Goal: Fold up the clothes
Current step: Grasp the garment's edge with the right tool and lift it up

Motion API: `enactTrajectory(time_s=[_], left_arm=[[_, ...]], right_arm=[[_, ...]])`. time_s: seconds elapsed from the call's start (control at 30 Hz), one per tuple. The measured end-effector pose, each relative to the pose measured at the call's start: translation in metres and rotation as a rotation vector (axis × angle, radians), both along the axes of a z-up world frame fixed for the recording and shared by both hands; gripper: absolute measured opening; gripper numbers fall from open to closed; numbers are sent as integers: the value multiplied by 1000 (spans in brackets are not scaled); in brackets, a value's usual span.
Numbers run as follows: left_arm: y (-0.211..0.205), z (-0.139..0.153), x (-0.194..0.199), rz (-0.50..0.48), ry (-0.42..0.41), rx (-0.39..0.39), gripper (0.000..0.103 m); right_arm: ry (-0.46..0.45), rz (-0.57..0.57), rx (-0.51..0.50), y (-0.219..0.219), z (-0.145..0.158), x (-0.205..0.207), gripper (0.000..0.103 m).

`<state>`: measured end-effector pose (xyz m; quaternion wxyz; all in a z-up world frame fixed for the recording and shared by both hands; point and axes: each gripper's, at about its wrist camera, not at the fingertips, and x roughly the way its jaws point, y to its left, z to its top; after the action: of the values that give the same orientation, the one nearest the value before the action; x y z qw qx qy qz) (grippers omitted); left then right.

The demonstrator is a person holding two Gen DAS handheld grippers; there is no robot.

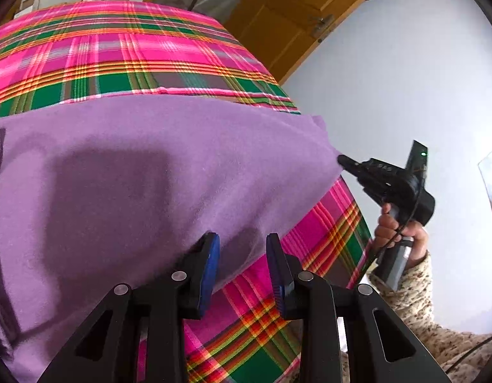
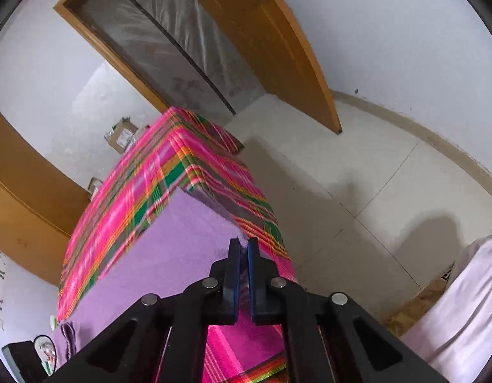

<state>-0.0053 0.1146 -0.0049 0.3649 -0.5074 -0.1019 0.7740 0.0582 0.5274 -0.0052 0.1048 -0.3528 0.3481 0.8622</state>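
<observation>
A purple garment lies spread on a pink plaid cloth that covers the table. My left gripper is open, its blue pads astride the garment's near edge with nothing pinched. My right gripper is shut on the purple garment's corner and holds it at the table's edge. In the left wrist view the right gripper shows from the side, its tip on the garment's right corner, held by a hand in a patterned sleeve.
The plaid-covered table drops off to a pale tiled floor on the right. A wooden door and doorway stand beyond. Cardboard boxes sit behind the table. A white bundle lies at the lower right.
</observation>
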Motion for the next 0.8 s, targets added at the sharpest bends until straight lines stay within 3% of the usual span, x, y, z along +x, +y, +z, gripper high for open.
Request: enactTrajectory(time_s=[0.17, 0.23, 0.3, 0.53, 0.63, 0.67, 0.73, 0.8], left_arm=[[2, -1, -3, -3, -11, 10, 31], [3, -1, -3, -5, -10, 13, 31], [4, -1, -4, -10, -9, 14, 31], [7, 0, -7, -24, -13, 21, 31], [7, -1, -9, -25, -18, 27, 31], [6, -1, -9, -25, -19, 28, 31], [7, -1, -10, -26, -20, 29, 31], [8, -1, -10, -28, -19, 29, 31]], right_arm=[[16, 0, -51, 9, -3, 3, 13], [28, -16, -91, 15, -6, 9, 38], [34, -10, -137, 18, -11, 10, 51], [25, 8, -355, 35, -37, 1, 51], [42, 19, -386, 34, -39, -3, 51], [45, 22, -372, 32, -36, -4, 48], [53, 7, -335, 30, -31, -2, 31], [50, 11, -312, 27, -28, -3, 25]])
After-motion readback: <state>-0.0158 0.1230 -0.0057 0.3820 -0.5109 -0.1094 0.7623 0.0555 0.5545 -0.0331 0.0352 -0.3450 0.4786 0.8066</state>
